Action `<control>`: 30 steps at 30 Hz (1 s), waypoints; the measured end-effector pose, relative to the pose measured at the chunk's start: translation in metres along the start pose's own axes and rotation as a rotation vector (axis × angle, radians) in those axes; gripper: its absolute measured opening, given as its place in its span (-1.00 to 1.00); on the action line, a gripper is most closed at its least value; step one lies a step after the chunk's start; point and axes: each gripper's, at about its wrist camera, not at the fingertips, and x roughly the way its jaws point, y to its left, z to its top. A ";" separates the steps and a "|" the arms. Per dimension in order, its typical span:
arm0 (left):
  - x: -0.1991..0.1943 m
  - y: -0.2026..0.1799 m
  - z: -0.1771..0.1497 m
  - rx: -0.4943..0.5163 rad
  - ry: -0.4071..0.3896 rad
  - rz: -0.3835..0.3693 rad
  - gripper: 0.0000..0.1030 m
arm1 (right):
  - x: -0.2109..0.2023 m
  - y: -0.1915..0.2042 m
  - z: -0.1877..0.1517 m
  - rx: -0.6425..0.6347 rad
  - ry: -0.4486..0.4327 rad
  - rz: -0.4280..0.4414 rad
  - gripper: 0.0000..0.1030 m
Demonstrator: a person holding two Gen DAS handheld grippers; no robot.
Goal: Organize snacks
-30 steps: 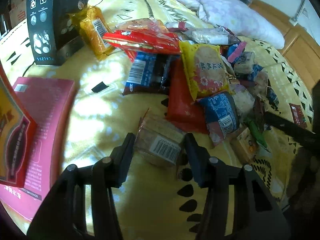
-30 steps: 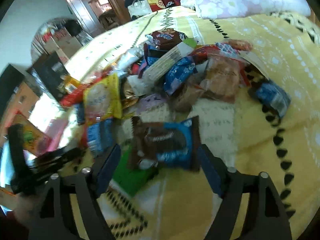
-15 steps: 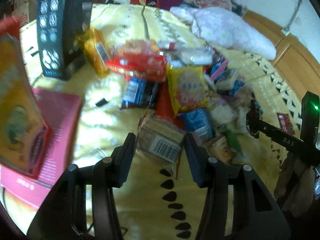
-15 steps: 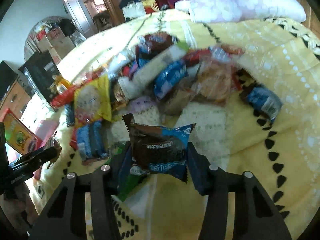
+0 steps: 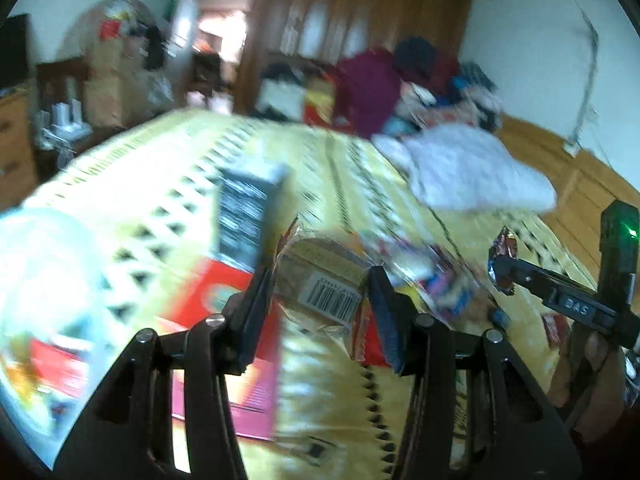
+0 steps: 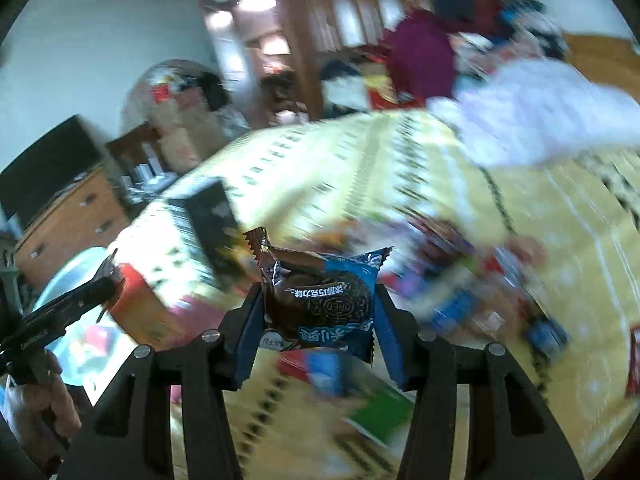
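I am carrying two snacks clear of the bed (image 5: 168,168): left tongs (image 5: 320,296) clamping a barcoded cake packet (image 5: 320,280), right tongs (image 6: 316,316) clamping a blue-brown cookie packet (image 6: 320,300), while the snack heap (image 6: 460,280) is lying unsorted.

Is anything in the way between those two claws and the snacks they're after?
No. Each already grips its snack: the left gripper holds a clear packet with a barcode, the right gripper a brown and blue cookie packet. Both are above the bedspread.
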 end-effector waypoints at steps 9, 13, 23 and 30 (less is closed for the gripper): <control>-0.052 0.126 0.025 -0.153 -0.096 0.319 -0.03 | 0.043 0.186 0.055 -0.209 0.004 0.321 0.08; -0.058 0.176 0.020 -0.222 -0.088 0.452 -0.03 | 0.070 0.264 0.058 -0.277 0.062 0.440 0.08; -0.051 0.222 0.012 -0.304 -0.055 0.528 -0.03 | 0.128 0.370 0.040 -0.357 0.192 0.552 0.08; -0.060 0.230 0.006 -0.311 -0.052 0.517 -0.03 | 0.142 0.375 0.035 -0.364 0.215 0.547 0.08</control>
